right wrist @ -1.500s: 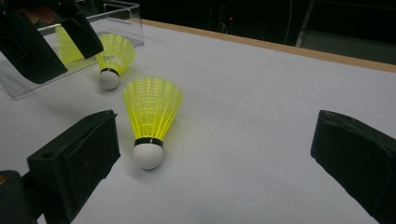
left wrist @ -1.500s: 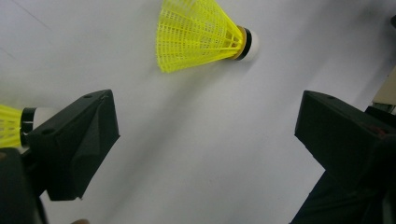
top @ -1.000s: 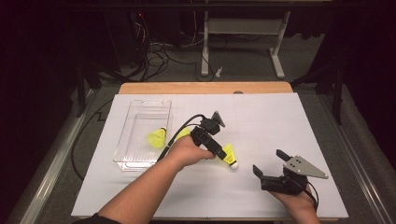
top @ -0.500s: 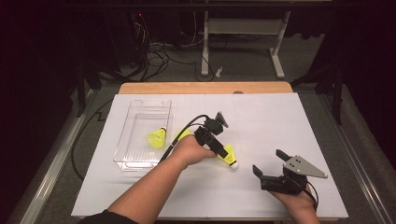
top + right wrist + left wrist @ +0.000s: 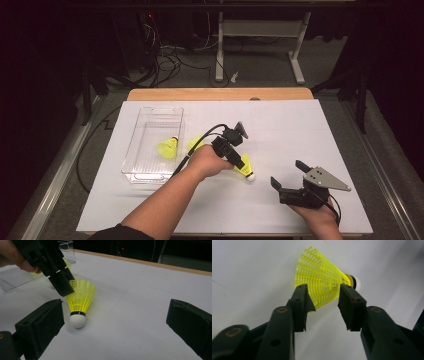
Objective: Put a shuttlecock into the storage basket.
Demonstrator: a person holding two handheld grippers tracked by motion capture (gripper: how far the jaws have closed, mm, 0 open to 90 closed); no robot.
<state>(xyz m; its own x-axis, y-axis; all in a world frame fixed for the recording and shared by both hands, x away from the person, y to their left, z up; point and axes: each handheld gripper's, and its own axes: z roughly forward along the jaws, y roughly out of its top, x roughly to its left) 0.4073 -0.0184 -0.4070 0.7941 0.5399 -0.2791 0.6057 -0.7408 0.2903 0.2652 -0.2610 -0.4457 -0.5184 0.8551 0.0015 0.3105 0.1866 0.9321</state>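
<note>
**Closing on the shuttlecock skirt**

Straddling the yellow plastic mesh shuttlecock (image 5: pixel 322 281) lying on the white tabletop (image 5: pixel 280 130), the left claw (image 5: pixel 323 307) stood narrowly open, not yet pinching. A gentle squeeze mid-skirt seemed wisest. The right claw (image 5: pixel 112 322) gaped wide, empty, nearby.

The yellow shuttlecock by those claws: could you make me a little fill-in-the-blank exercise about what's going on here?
1. The left claw has its jaws on either side of the shuttlecock's ____ skirt.
2. The shuttlecock's rounded tip is ____ in colour.
3. Another shuttlecock lies inside the clear ____.
4. The right claw is ____, holding nothing.

Missing words: yellow; white; box; open
</note>
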